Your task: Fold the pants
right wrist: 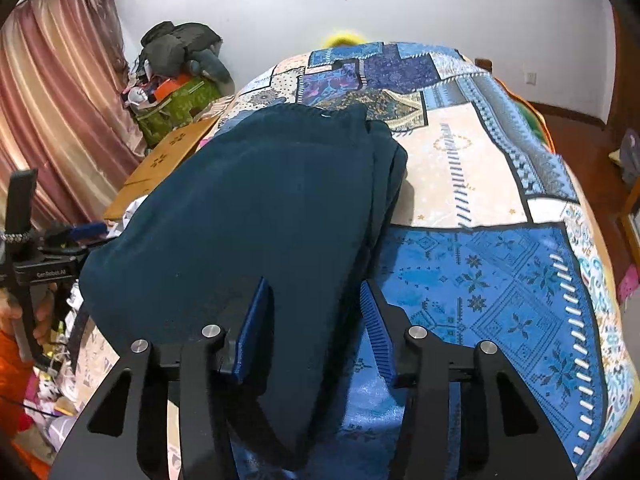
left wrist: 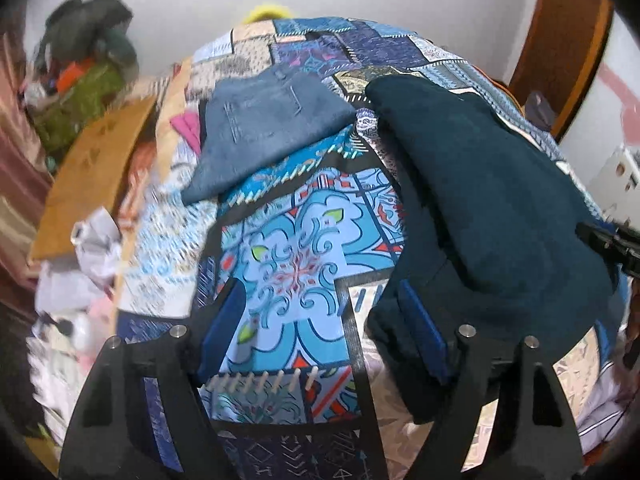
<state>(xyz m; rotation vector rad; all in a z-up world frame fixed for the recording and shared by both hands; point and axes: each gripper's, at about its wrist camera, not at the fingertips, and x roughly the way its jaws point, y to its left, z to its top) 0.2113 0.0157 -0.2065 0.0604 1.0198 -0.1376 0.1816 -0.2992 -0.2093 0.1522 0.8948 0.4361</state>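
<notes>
Patchwork bedspread [right wrist: 480, 184] covers bed. Right gripper [right wrist: 316, 328]: fingers spread, straddling near edge of dark pants [right wrist: 256, 200]. Left gripper [left wrist: 324, 328]: fingers spread, right pad against pants' left edge. Folded jeans [left wrist: 260, 128] near bed's far left edge.

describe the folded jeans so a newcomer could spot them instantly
Start at the bed with the blue patchwork bedspread. Toward its far left lies the folded jeans, flat. Unlike the dark teal pants beside them, they are faded light-blue denim with visible pocket stitching.
</notes>
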